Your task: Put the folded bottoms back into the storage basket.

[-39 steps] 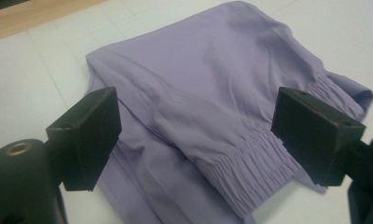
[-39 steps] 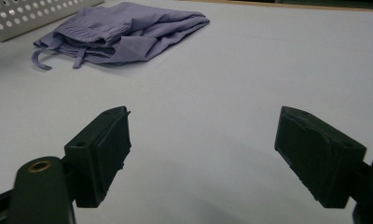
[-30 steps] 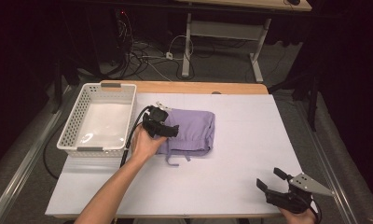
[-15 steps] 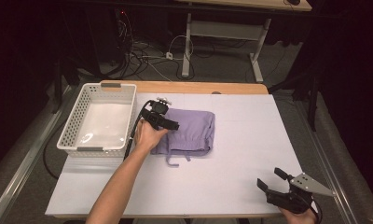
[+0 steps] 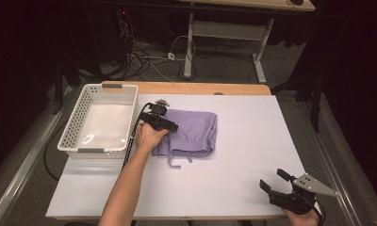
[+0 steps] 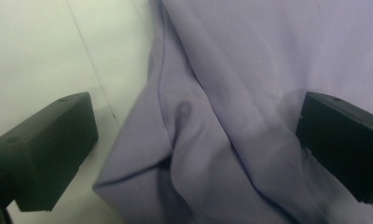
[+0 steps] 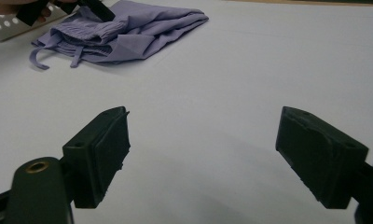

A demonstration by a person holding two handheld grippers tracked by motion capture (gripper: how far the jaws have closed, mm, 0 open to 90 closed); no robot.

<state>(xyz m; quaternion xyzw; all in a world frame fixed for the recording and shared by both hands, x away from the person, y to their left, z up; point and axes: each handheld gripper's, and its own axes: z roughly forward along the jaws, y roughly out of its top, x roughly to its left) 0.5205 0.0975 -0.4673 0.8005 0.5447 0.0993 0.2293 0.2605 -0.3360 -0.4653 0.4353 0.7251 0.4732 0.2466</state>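
Note:
A folded lilac garment [image 5: 193, 132] with drawstrings lies on the white table cover, just right of the basket. My left gripper [image 5: 160, 123] is low over its left edge. In the left gripper view, the left gripper [image 6: 194, 140] has its jaws wide apart; they have just been opening. A rumpled fold of the garment [image 6: 250, 70] lies between them, and the pads do not press it. My right gripper [image 5: 273, 179] rests near the front right corner, open and empty. From the right gripper [image 7: 217, 154] the garment [image 7: 138, 28] shows far off.
A white perforated basket [image 5: 78, 136] stands at the table's left, close to the left hand. The white table cover [image 5: 262, 136] stretches between the garment and the right gripper. A wooden edge [image 5: 200, 88] runs along the back, with cables on the floor behind.
The left hand has shifted a little along the garment's left edge and sunk closer to the cloth. The right gripper has kept still.

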